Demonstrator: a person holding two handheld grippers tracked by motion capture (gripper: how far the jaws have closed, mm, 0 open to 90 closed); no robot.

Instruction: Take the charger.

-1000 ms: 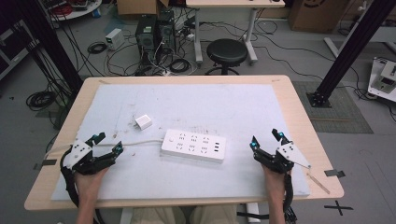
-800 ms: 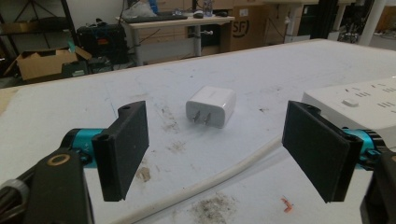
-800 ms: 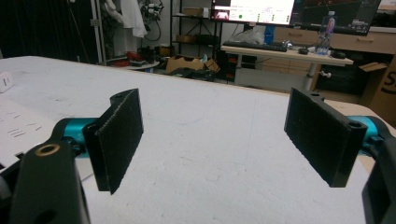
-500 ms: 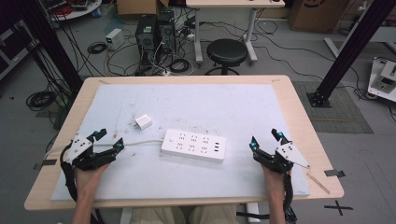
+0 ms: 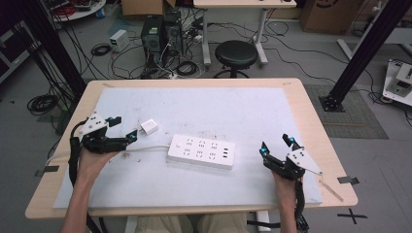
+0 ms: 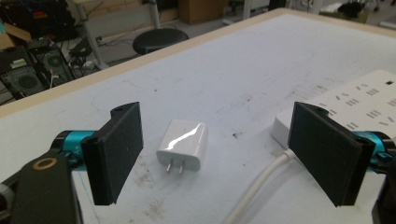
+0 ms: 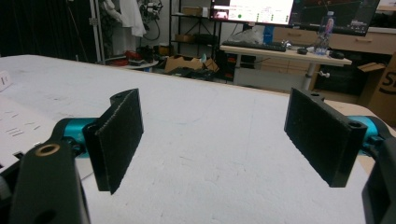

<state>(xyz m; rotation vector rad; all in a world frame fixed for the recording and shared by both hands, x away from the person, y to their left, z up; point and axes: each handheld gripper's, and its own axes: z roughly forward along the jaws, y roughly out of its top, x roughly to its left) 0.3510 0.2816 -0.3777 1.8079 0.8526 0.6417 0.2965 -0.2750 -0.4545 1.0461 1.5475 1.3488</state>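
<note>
Left gripper view: white charger [image 6: 183,144] between wide-apart left tongs [image 6: 224,154].

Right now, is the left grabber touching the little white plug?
Apart. In the left gripper view the charger lies on the table between the open left gripper jaws, with bare table on both sides.

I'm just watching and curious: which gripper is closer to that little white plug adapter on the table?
The left. The left gripper is open right beside the white adapter, which lies ahead between its jaws. The right gripper sits far across the table, beyond the power strip.
</note>
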